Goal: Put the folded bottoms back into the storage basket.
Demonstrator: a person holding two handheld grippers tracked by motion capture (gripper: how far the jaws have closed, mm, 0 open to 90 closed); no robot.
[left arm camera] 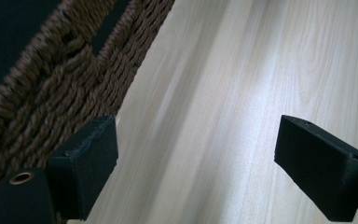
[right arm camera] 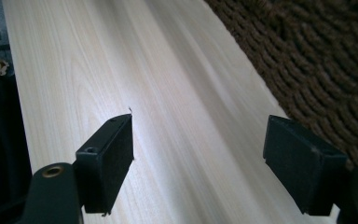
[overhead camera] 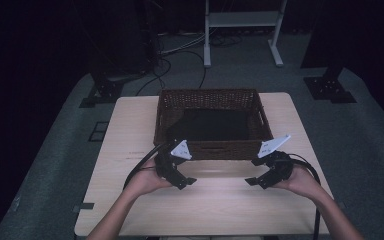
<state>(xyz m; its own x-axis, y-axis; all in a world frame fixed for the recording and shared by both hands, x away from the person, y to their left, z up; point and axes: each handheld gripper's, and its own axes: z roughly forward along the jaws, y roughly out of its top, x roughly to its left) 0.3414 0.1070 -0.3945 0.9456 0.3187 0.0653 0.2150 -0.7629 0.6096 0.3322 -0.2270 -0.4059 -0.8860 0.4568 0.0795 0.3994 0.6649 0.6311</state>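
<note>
Brown woven wicker basket [overhead camera: 213, 145], rectangular, count one, is sitting on the far half of the pale wood-grain worktop [overhead camera: 215, 200], its near wall facing the person. Its inside is looking dark; contents cannot be told. A handle slot is showing in the near wall.

Two claws are hovering just in front of that near wall, one per hand. Left claw [overhead camera: 186, 182] is being held in the left hand [overhead camera: 147, 181], jaws spread wide with nothing between them; in the left gripper view the left claw [left arm camera: 196, 163] is framing bare worktop [left arm camera: 242, 93], with the basket weave [left arm camera: 51, 93] just beside one jaw. Right claw [overhead camera: 256, 181] is being held in the right hand [overhead camera: 300, 181], jaws likewise wide and empty; in the right gripper view the right claw [right arm camera: 198, 161] is looking along the worktop [right arm camera: 121, 70], with basket weave [right arm camera: 317, 60] beside the other jaw.

Two grey three-cornered plates are topping the claws, one each.
</note>
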